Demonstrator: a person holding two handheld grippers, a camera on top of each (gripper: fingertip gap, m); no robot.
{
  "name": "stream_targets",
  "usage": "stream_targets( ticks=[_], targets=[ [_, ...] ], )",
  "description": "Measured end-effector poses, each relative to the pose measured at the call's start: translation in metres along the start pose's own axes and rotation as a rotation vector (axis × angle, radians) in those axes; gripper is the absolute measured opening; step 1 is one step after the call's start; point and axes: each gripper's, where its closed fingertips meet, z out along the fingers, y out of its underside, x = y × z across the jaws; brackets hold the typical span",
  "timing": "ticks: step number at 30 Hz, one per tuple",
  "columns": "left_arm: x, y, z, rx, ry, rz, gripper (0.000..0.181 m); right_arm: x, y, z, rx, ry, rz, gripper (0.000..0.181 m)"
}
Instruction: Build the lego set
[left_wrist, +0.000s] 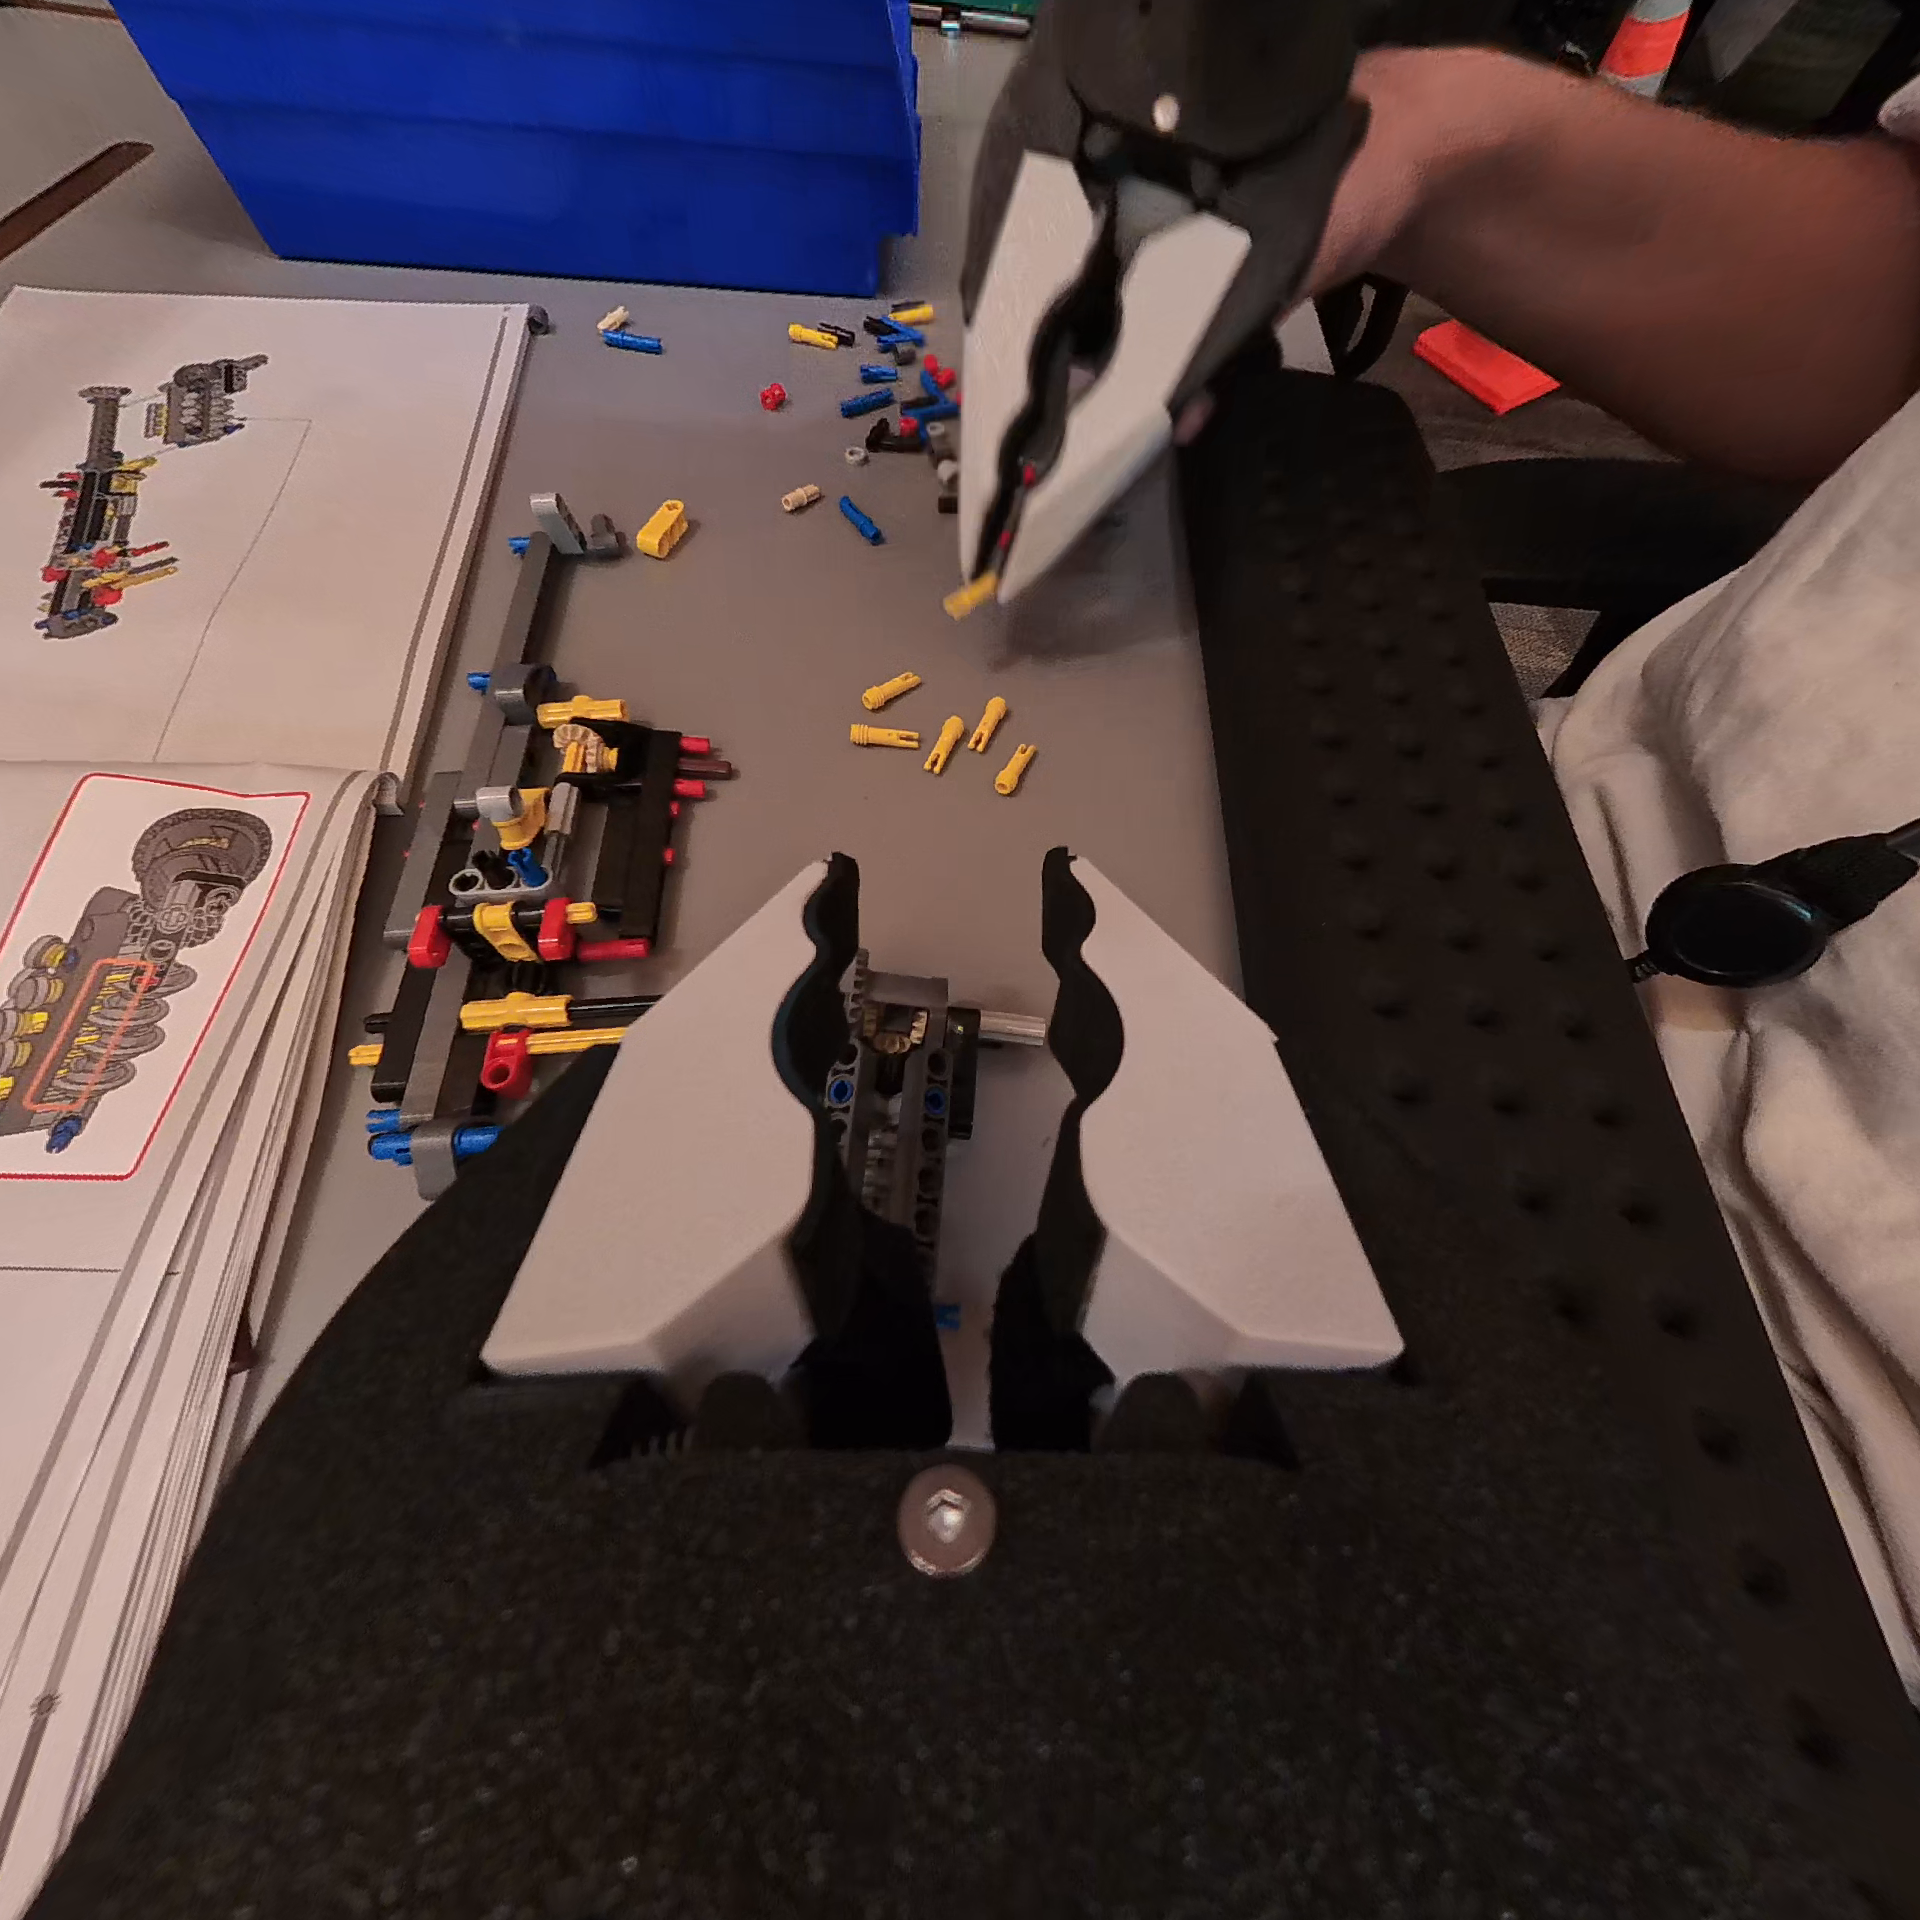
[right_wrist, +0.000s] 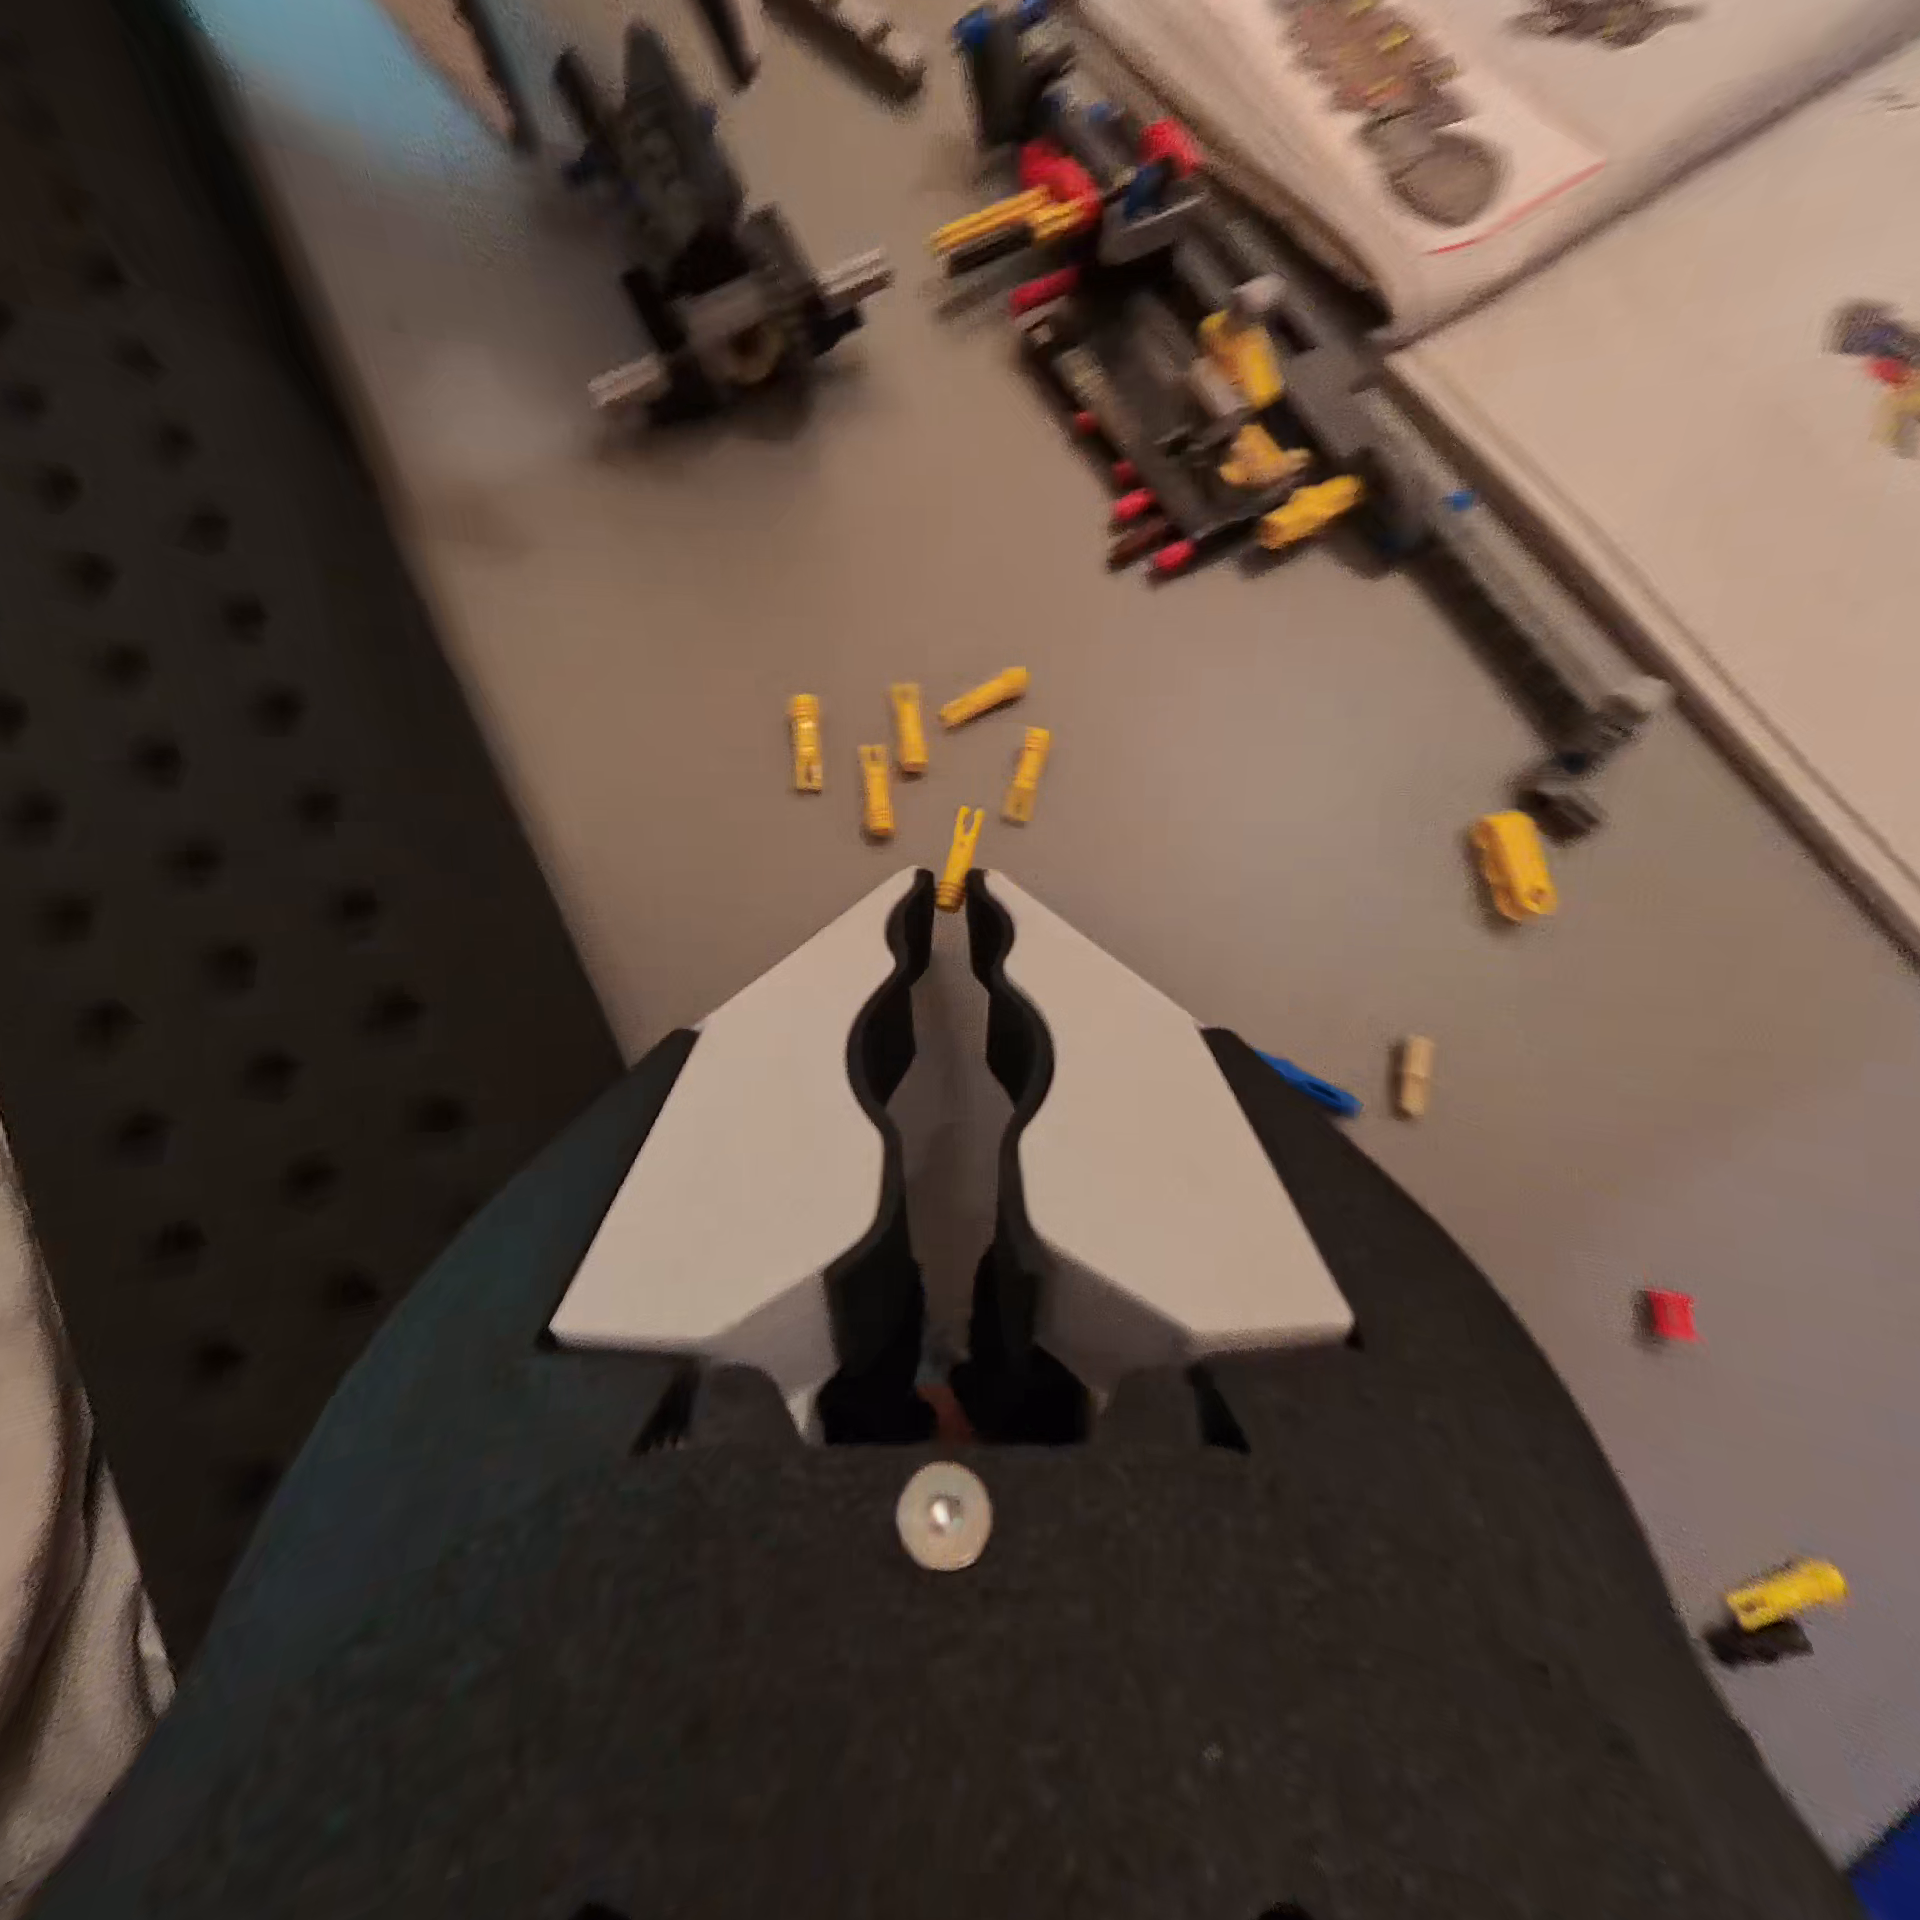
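My right gripper (right_wrist: 943, 875) is shut on a small yellow pin (right_wrist: 958, 857) at its tips, just above the grey table. It also shows in the left wrist view (left_wrist: 987, 582), tilted down with the pin (left_wrist: 968, 597) sticking out. Several loose yellow pins (right_wrist: 904, 738) lie just ahead of it (left_wrist: 940, 732). My left gripper (left_wrist: 948, 862) is open, its jaws wide apart over a small grey and black gear sub-assembly (left_wrist: 904, 1081) on the table (right_wrist: 727, 312). A long grey, black, yellow and red chassis build (left_wrist: 520, 883) lies to the left (right_wrist: 1195, 364).
An open instruction booklet (left_wrist: 208, 520) lies left of the build. Blue bins (left_wrist: 571, 135) stand at the back. A scatter of small blue, black and red pins (left_wrist: 894, 384) and a yellow connector (left_wrist: 662, 527) lie behind. A black perforated mat (left_wrist: 1403, 831) runs along the right. The left gripper's tips are roughly 12 centimetres from the right gripper's.
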Motion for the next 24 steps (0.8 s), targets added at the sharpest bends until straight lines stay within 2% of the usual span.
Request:
stream_targets(
  ticks=[7, 11, 14, 16, 18, 20, 24],
  targets=[
    [0.002, -0.002, -0.001, 0.004, 0.001, 0.006, 0.034, -0.005, 0.007, 0.021, -0.095, -0.007, -0.016, 0.009],
    [0.002, -0.001, 0.000, 0.001, 0.003, 0.007, 0.034, 0.001, 0.003, 0.008, -0.048, 0.025, 0.017, 0.015],
    [0.002, 0.000, 0.000, -0.004, 0.007, 0.003, 0.034, 0.036, 0.019, -0.027, -0.004, 0.186, 0.129, 0.015],
    [0.004, 0.000, 0.000, -0.006, 0.020, 0.001, 0.034, 0.089, 0.052, -0.061, -0.016, 0.459, 0.254, 0.015],
    [0.006, 0.000, 0.001, -0.008, 0.025, 0.005, 0.034, 0.125, 0.083, -0.085, -0.004, 0.621, 0.410, 0.019],
    [0.007, 0.001, 0.003, -0.015, 0.031, 0.008, 0.034, 0.144, 0.098, -0.090, 0.037, 0.679, 0.530, 0.023],
    [0.007, 0.005, 0.005, -0.028, 0.031, 0.003, 0.034, 0.163, 0.103, -0.084, 0.021, 0.751, 0.560, 0.018]
  ],
)
